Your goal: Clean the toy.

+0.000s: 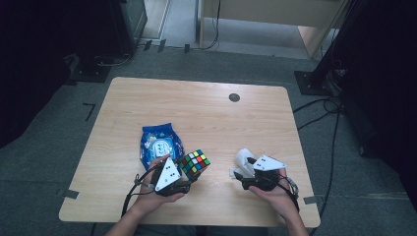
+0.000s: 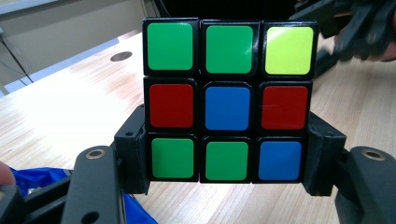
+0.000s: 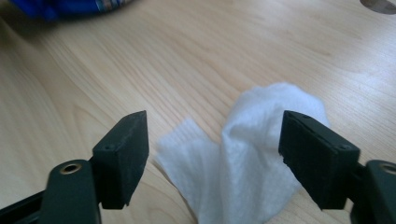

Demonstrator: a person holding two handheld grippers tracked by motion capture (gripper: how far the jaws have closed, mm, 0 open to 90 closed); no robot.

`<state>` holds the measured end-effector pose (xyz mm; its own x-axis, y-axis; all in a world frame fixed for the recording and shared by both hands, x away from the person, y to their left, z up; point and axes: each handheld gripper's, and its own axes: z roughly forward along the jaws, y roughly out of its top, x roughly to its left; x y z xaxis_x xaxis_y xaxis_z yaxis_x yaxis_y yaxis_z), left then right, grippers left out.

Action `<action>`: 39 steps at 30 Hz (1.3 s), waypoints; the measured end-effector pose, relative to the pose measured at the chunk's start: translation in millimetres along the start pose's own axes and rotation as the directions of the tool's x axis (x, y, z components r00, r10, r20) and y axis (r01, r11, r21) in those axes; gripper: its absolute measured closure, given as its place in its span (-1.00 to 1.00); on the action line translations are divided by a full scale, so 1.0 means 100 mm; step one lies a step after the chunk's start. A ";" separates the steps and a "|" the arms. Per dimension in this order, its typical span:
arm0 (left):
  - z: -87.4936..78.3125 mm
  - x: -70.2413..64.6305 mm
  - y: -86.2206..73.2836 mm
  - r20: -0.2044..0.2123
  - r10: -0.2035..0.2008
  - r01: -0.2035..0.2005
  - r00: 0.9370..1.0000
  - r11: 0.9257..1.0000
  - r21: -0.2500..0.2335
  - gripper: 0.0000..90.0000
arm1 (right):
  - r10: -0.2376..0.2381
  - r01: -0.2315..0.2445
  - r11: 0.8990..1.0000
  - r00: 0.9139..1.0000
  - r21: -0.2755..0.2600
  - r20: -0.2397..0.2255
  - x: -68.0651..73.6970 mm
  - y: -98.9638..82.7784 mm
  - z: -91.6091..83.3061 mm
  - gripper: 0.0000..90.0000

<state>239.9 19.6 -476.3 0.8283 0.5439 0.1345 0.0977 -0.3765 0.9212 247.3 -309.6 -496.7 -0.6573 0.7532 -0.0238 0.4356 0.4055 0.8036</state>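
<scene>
Table (image 1: 206,113): blue wipes packet (image 1: 159,142), sealed.

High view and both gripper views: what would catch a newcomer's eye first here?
The brightest thing is the colour cube, clamped between the left gripper's jaws near the table's front edge, with a blue packet lying just behind it. To the right, a crumpled white wipe lies on the wood between the open jaws of the right gripper, not pinched.

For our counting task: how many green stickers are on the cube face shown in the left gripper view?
4 on the cube: the top-left and top-middle squares and the bottom-left and bottom-middle squares. Its other faces are hidden in that view.
</scene>
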 end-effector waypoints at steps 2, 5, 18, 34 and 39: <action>0.00 -0.01 0.00 0.004 0.003 -0.003 1.000 1.000 0.003 -0.25 | -0.052 0.051 0.998 0.998 0.029 0.035 0.03 -0.03 0.07 -0.47; 0.00 -0.02 0.00 0.011 0.004 -0.004 1.000 1.000 0.002 -0.25 | -0.055 0.053 0.998 0.997 0.040 0.062 0.00 -0.04 0.11 -0.40; 0.01 -0.02 -0.01 0.024 0.003 -0.003 1.000 1.000 0.007 -0.25 | -0.016 0.006 0.994 0.996 0.106 0.092 -0.10 -0.16 0.10 0.74; 0.08 -0.14 0.02 0.073 -0.007 0.007 0.997 1.000 0.002 -0.25 | 0.055 -0.084 0.946 0.993 -0.313 -0.102 0.55 0.57 -0.35 0.91; 0.11 -0.24 0.05 0.101 0.009 -0.009 0.995 1.000 -0.003 -0.25 | 0.004 -0.070 0.932 0.983 -0.356 -0.183 0.86 0.71 -0.33 0.89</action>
<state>226.5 -3.3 -478.7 0.8809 0.4615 0.1053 0.0886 -0.3793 0.9210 201.3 -233.1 -421.5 -0.7571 0.6473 0.0885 0.2327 0.1406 0.9623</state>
